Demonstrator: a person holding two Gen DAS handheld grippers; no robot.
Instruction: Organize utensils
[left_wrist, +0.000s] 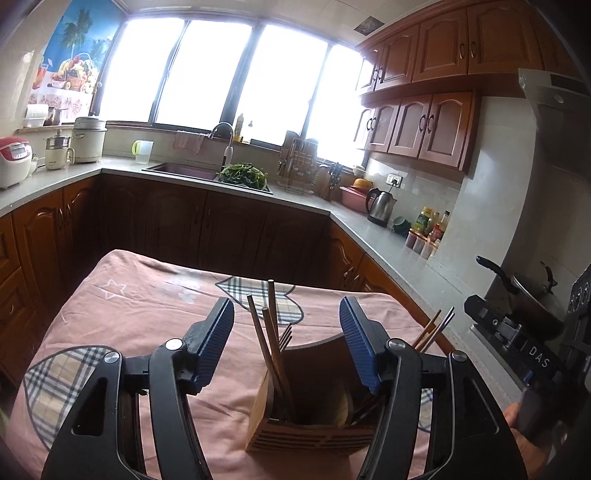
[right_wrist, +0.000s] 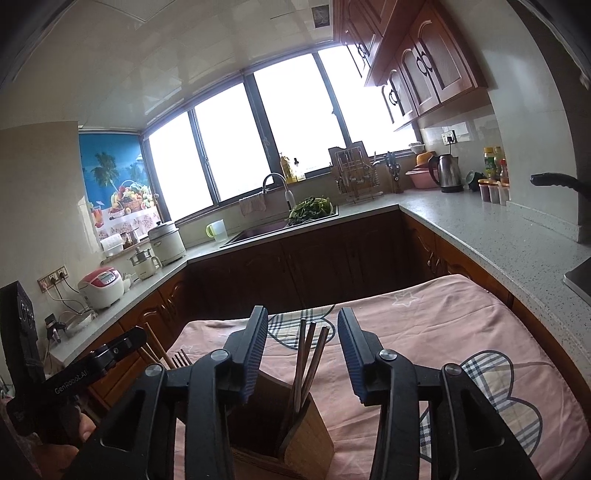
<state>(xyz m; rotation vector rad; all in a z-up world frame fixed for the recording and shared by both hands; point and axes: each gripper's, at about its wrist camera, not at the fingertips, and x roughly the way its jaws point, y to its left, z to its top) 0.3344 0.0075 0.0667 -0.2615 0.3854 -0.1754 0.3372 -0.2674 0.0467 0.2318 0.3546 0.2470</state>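
Note:
A wooden utensil holder (left_wrist: 314, 417) stands on the pink cloth (left_wrist: 140, 306). Its left compartment holds wooden chopsticks (left_wrist: 271, 332) and a fork (left_wrist: 286, 334). More chopsticks (left_wrist: 434, 328) stick up at its right side. My left gripper (left_wrist: 286, 343) is open and empty, above the holder with a jaw on each side. In the right wrist view the holder (right_wrist: 291, 439) shows metal chopsticks (right_wrist: 308, 354) standing upright. My right gripper (right_wrist: 301, 350) is open and empty, jaws either side of those chopsticks without touching. The fork (right_wrist: 181, 360) and wooden chopsticks (right_wrist: 157, 349) show at the left.
The cloth covers a small table amid U-shaped kitchen counters (left_wrist: 391, 236). A sink (left_wrist: 181, 170) with greens (left_wrist: 243, 175), a kettle (left_wrist: 380, 206), bottles (left_wrist: 430, 225) and a wok (left_wrist: 532, 295) on the stove stand around. Rice cookers (right_wrist: 99, 286) sit on the left counter.

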